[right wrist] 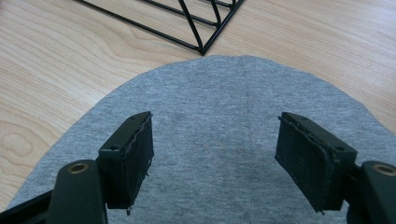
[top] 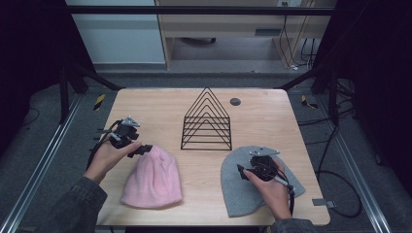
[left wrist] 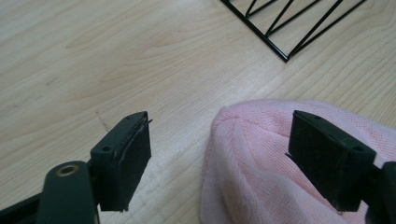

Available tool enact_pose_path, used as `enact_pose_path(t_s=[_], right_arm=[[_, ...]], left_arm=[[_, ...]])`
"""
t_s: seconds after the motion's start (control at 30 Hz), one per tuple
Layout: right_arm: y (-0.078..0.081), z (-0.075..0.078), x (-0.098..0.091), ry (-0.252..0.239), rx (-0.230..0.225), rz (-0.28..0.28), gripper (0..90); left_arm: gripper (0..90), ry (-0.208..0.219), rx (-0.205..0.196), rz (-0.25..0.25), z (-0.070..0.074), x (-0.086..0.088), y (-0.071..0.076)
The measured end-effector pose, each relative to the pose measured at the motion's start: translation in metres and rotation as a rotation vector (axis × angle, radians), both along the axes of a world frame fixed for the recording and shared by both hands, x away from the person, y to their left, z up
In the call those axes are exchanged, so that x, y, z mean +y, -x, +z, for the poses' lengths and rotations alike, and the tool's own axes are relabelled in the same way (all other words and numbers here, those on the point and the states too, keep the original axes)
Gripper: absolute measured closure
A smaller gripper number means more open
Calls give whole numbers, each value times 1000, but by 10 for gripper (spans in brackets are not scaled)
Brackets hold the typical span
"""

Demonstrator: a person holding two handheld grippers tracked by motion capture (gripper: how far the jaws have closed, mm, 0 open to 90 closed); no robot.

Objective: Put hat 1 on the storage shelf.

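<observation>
A pink knit beanie (top: 153, 177) lies flat on the wooden table (top: 160, 107), front left. My left gripper (top: 144, 149) hovers at the beanie's top edge, open; in the left gripper view the crown of the pink beanie (left wrist: 261, 163) sits between the spread jaws, untouched. A grey beanie (top: 238, 189) lies flat at the front right. Over its upper part my right gripper (top: 241, 171) stands open, and the right gripper view has the grey beanie (right wrist: 215, 135) spread flat beneath the jaws. A black wire rack (top: 206, 121) of triangular dividers stands upright at the table's middle.
A small dark round disc (top: 235, 101) sits at the back of the table, right of the rack. The wire rack's corner (left wrist: 285, 56) lies just beyond the pink beanie, and the rack's base (right wrist: 201, 46) is just beyond the grey one. Bare wood surrounds the rack.
</observation>
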State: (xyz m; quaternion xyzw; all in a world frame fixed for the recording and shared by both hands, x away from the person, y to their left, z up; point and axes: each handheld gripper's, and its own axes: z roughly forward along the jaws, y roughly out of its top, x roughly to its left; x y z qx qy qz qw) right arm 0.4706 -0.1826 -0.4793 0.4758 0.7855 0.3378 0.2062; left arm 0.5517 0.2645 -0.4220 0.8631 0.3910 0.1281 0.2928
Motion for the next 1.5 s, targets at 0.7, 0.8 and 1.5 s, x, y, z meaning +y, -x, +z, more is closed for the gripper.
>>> enact_pose_path(t_s=[0.7,0.8,1.5], right_arm=[[0,-2,3,2,25,20,291],[0,-1,2,1,18,16,290],[0,2,2,-8,-5,18,273]], left_arm=[[484,34,98,-33,-50,-3,3],[555,40,103,-42,-51,-4,4],[752,56,-73,-23,-22,0,35]])
